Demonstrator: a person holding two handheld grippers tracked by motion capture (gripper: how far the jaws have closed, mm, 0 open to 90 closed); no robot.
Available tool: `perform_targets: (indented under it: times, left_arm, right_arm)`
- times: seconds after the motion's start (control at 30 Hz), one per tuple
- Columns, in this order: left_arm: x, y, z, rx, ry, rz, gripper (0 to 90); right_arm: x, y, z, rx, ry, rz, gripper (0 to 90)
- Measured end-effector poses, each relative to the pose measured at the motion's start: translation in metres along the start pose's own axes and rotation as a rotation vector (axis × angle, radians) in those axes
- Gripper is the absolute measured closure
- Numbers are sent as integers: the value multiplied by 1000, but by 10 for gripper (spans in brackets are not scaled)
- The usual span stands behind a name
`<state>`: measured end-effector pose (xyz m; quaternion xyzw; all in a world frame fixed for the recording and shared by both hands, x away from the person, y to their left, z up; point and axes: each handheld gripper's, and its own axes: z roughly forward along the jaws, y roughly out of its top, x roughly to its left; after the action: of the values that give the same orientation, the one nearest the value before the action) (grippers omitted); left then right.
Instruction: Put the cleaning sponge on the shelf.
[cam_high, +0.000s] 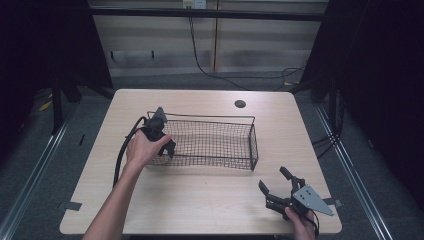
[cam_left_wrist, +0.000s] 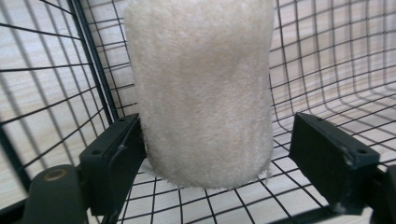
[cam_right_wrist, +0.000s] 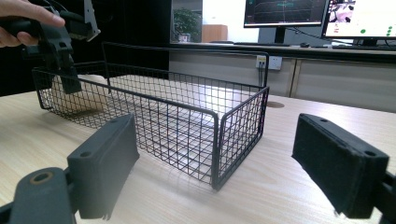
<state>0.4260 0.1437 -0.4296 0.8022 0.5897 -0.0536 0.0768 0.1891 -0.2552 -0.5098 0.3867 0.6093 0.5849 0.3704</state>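
Observation:
A black wire basket (cam_high: 210, 118) stands in the middle of the table. A cream fuzzy roll (cam_left_wrist: 201, 93) sits upright on the basket floor at its left end; it shows pale through the mesh (cam_right_wrist: 79, 100) in the right gripper view. My left gripper (cam_high: 164, 145) reaches down into that end and is open around the roll (cam_left_wrist: 215, 135). Its left finger (cam_left_wrist: 114, 154) touches the roll, while the right finger (cam_left_wrist: 331, 154) stands a little apart from it. My right gripper (cam_high: 273, 179) is open and holds nothing near the table's front right, pointing at the basket's near corner (cam_right_wrist: 217, 140).
The light wooden table (cam_high: 200, 200) has a round cable hole (cam_high: 240, 104) at the back. A wall with cables lies beyond the table, and monitors (cam_right_wrist: 285, 11) stand on a desk behind the basket in the right gripper view.

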Motion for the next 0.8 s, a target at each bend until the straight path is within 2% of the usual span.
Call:
perform_targets:
  times: [0.1,0.13,0.2,0.37,0.4,0.63,0.8]
  left_arm:
    - [1,-1,-3,0,-4,-9,187]
    - [0,-3,-7,-26,-19,-6,185]
    - [1,-4,-11,-38,-55,8,174]
    - [6,-6,-15,-73,-51,1,174]
    - [9,-8,-20,-93,-80,11,174]
    - [15,-15,-31,-171,-125,37,174]
    - [18,-23,-37,-223,-170,84,175]
  right_arm:
    - [0,0,0,0,-1,0,135]
    - [0,0,0,1,-1,3,135]
    - [0,0,0,-3,0,0,135]
    - [0,0,0,-3,1,0,135]
    - [-1,0,0,-3,1,1,135]
    - [0,0,0,-4,0,1,135]
    - [0,0,0,-2,1,2,134]
